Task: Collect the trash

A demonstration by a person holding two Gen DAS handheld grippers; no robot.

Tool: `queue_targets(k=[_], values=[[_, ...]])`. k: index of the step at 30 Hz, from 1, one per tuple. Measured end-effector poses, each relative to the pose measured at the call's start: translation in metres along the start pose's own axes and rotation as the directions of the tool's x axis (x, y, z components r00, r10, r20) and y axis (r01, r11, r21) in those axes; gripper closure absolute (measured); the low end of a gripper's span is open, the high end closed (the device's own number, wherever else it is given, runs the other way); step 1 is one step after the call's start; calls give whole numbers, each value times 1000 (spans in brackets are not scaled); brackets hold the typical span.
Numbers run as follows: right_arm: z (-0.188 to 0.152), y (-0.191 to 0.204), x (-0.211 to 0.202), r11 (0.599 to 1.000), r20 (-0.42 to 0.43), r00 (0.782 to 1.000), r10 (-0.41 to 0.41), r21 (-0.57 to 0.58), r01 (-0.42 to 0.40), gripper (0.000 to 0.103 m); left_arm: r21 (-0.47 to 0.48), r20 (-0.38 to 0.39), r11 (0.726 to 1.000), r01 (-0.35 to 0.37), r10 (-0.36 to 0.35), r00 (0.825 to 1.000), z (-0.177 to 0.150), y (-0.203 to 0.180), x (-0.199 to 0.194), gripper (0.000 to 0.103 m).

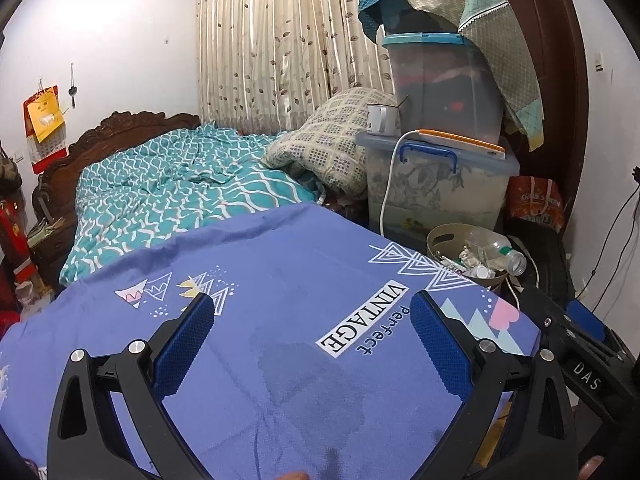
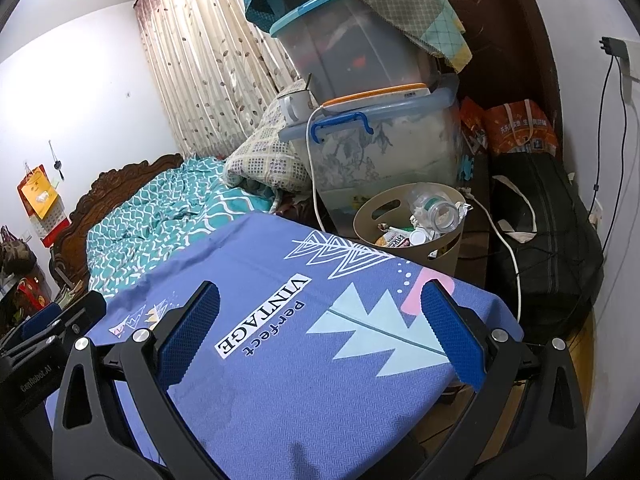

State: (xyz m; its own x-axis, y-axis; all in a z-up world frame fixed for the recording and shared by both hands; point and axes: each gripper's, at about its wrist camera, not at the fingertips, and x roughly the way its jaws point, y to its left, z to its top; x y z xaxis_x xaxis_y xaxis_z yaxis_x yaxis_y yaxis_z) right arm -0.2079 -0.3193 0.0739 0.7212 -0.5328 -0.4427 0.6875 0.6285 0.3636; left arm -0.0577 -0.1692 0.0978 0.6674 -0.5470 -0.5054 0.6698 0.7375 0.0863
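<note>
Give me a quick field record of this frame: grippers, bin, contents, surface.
left gripper: open, empty, over the blue cloth
right gripper: open, empty, over the same cloth
blue cloth: nothing on it in view
trash bin: tan, beyond the cloth's far edge
bin contents: clear plastic bottle, wrappers

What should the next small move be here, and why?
Probably ease the right gripper forward and right toward the beige trash bin. Both grippers hover open and empty over the blue cloth, which shows no loose trash, while the bin already holds a clear plastic bottle and wrappers.
</note>
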Motion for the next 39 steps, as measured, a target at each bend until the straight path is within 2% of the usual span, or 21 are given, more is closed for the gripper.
queue_targets(k=[4,13,21,39], values=[[0,0,0,1000,2,1000,-1,1,1,3,-14,-3,1000,-1,1,1000,0,3,1,9],[-3,4,6,1000,-14,1000,6,-16,-6,3,-3,-13,995,-97,97,995,-2,5,6,9],[8,3,-9,999,38,999,1,-33,0,3,-7,-55,999,-43,42,998,-2,4,12,9],[8,-4,-3,1000,26,1000,10,-27,-9,3,23,-53,999,-29,30,998,-4,-7,10,9]])
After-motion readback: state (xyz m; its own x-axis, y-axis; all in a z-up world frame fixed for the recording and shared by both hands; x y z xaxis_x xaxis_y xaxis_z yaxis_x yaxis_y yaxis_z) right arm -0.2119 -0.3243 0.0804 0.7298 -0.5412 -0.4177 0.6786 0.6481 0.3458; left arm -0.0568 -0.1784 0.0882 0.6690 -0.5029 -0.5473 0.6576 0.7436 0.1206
